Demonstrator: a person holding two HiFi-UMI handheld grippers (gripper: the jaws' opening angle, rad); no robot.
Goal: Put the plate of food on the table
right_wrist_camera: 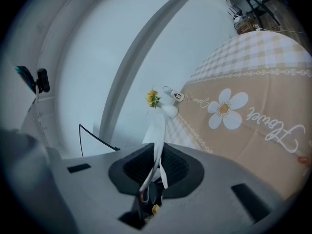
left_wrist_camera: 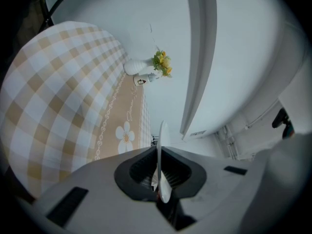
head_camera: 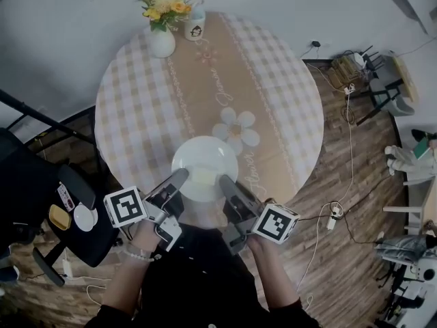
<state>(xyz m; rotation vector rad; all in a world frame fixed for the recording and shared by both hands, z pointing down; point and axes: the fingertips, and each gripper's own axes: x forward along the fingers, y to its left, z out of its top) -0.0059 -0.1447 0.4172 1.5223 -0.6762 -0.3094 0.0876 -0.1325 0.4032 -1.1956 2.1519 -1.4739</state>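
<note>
While I have the plate pinched by its near rim, the job is only partly done. My left tongs are nearly closed on the rim's left side, and my right tongs are closed on its right side. In each gripper view the thin white edge runs upright between the jaws, with the pads pressing on it. Something pale lies on the plate, but I can't make out what the food is.

From the head view the plate sits over the near part of the table, just short of the daisy printed on the tan runner. I can't tell whether its base touches the cloth or hangs just above it. I judge that what is left is to settle it flat, open both pairs of tongs and draw them back.

The round top is covered in a checked cloth, with the runner down its middle. At the far edge stand a white vase of yellow flowers and a small white bottle just beside it. A black chair stands to my left. Cables trail over the wooden floor on my right, and a pale wall closes off the room beyond the table.
</note>
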